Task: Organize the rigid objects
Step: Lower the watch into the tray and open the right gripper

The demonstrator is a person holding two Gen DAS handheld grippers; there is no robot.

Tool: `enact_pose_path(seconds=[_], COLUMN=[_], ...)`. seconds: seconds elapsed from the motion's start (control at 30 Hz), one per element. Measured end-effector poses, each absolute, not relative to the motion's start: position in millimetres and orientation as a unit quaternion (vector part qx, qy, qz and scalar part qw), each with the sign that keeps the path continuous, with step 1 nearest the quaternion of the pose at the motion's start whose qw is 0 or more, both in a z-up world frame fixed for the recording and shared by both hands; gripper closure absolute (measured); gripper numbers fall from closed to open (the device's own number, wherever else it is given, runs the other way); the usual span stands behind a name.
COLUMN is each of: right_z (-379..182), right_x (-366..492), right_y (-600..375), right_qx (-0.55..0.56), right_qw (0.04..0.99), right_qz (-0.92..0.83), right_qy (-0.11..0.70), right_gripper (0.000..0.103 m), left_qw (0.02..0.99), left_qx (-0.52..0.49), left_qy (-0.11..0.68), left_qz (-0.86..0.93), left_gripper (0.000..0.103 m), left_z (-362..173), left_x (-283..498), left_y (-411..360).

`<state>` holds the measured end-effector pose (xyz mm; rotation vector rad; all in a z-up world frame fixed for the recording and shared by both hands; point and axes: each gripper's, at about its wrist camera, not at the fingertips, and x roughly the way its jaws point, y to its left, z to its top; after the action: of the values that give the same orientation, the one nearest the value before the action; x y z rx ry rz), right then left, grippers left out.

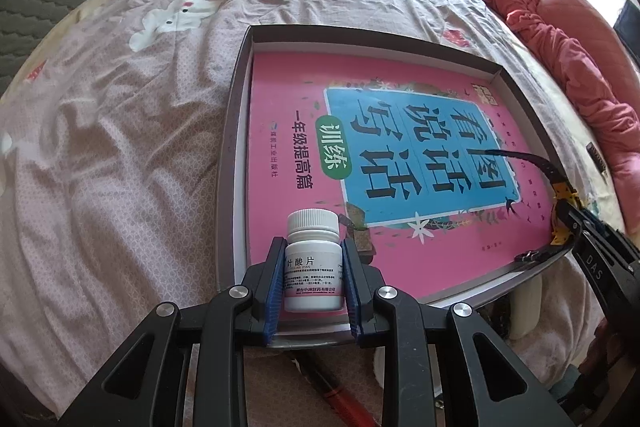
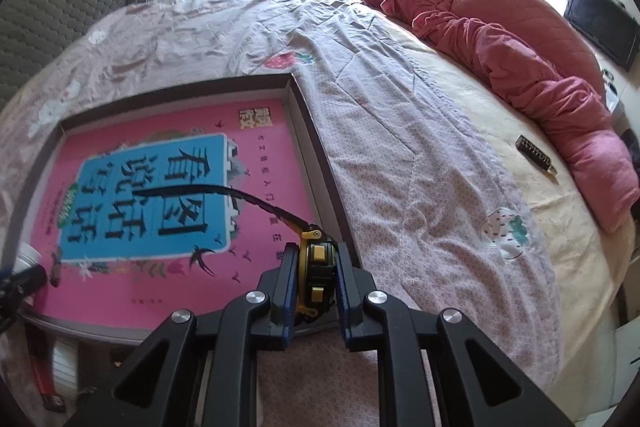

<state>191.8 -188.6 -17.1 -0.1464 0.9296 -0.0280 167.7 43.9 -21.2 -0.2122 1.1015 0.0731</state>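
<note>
A: Where was everything, w/ the box tray (image 1: 236,131) as reference?

B: Tray lay on the bed sheet (image 1: 120,147), pink workbook (image 1: 288,155) flat inside, filling nearly the whole floor of it. Left gripper (image 1: 314,283) was clamped on the white pill bottle (image 1: 314,267) over the tray's near edge, blue pads squeezing the label, cap sticking out past the fingertips. Right gripper (image 2: 318,275) was closed tight on a yellow-black toy (image 2: 316,267) at the tray's near right corner, its thin black tail (image 2: 208,193) arcing out over the workbook.

A: Risks?

B: Bottle's smooth hard plastic, round body, so prob. it could twist or slide in the pads if tilted. Set down on the glossy cover it might tip, since it's tall vs. its base, then roll. Can't tell if its base touched the book yet.

A: And the toy?

B: Tail looked thin and bendy, feathered edges; it could snag the tray wall or drag across the cover. Body's blocky w/ hard edges, so grip seemed ok. Also both grippers were working the same near edge, so a bump between them was possible.

A: Surface?

B: Sheet was soft, wrinkled cotton; tray's stiff card w/ low walls, could rock or shift if pressed at one corner.
</note>
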Motion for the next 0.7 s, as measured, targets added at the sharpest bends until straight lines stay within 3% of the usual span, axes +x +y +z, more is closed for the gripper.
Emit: enact_pose_path(seconds=[0.7], right_z=[-18], right_x=[193], right_y=[-194], right_qx=[-0.054], right_qw=[0.882], right_qz=[-0.005], right_qy=[0.469], right_gripper=[0.084], left_qw=[0.84], left_qx=[-0.046], left_qy=[0.539], left_qz=[0.037], left_gripper=[0.076], left_z=[-22], left_x=[171], left_y=[32])
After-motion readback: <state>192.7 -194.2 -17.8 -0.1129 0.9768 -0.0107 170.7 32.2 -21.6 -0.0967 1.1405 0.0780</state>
